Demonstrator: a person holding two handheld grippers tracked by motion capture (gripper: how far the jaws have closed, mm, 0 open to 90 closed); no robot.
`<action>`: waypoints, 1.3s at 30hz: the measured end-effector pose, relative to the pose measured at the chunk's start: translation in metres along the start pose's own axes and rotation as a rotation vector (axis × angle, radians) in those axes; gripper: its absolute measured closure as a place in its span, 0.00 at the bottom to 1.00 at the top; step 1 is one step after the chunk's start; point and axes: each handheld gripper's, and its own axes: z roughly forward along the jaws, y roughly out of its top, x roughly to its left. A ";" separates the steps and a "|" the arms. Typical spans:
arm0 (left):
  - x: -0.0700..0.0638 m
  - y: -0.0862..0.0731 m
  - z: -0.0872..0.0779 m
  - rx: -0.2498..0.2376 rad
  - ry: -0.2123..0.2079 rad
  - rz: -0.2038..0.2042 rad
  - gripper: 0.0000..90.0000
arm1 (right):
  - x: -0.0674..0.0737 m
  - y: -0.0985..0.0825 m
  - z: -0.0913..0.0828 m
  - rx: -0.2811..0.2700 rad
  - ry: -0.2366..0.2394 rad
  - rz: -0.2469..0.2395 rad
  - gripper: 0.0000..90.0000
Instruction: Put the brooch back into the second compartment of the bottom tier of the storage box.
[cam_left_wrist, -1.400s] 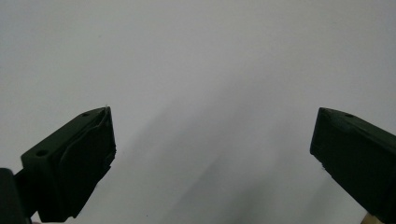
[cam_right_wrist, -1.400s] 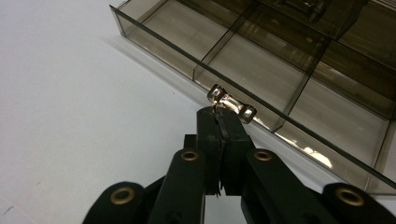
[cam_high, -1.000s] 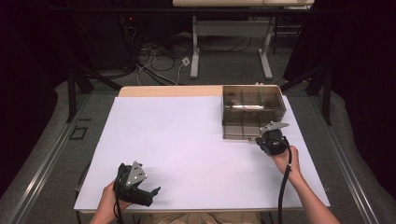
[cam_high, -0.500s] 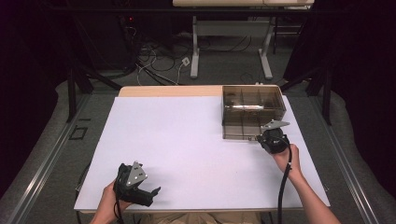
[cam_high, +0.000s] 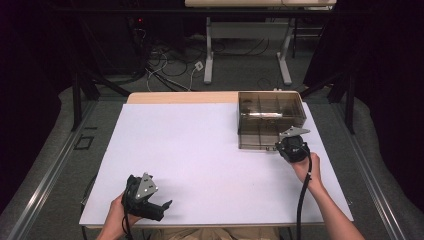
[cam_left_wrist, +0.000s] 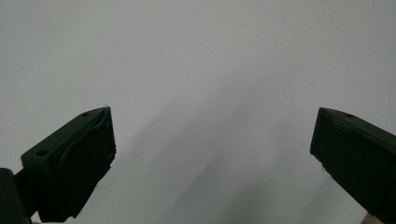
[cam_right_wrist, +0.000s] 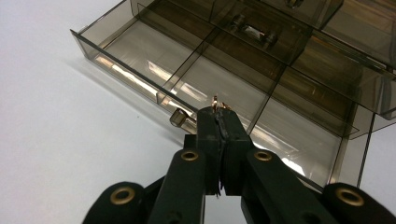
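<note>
A smoky clear compartment box stands open at the table's back right, its lid tipped back. My right gripper sits at the box's front right corner. In the right gripper view its jaws are shut, with a small gold-coloured metal piece pinched at the tips above the front wall beside the latch. A silvery part lies in a farther compartment. My left gripper rests near the table's front left, open over bare white surface with nothing between its jaws.
The white table top stretches wide between the two hands. A wooden strip runs along its far edge. Beyond it stand dark curtains, floor cables and the legs of another table.
</note>
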 end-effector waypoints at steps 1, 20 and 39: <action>0.000 0.000 0.000 0.000 -0.001 0.000 0.00 | 0.000 0.000 0.000 -0.002 -0.001 -0.003 0.99; 0.000 0.000 0.002 -0.004 0.002 0.003 0.00 | -0.005 0.002 0.008 -0.013 -0.021 -0.002 0.99; 0.000 0.000 0.002 -0.006 0.006 0.003 0.00 | -0.004 0.004 0.013 -0.027 -0.037 -0.011 0.99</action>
